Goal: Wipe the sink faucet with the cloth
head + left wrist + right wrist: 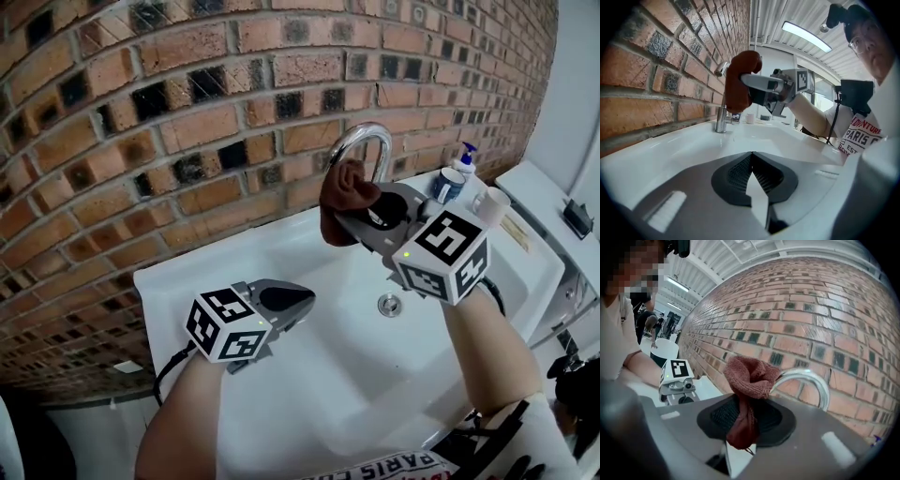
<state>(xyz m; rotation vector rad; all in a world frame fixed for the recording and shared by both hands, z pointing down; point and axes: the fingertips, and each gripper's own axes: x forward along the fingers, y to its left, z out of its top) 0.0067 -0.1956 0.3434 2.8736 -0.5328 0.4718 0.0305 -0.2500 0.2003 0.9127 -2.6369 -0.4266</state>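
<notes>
Brick wall behind; white ribbed ceiling; strip light lit.

Head view looks steeply down on the sink. Left gripper view looks low across it, right gripper view sits near the faucet; all share it

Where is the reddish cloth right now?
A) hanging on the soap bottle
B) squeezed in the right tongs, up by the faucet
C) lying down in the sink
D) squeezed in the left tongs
B: the right gripper view shows the cloth pinched between the right tongs, next to the curved faucet, while the left tongs are closed on nothing.
</notes>
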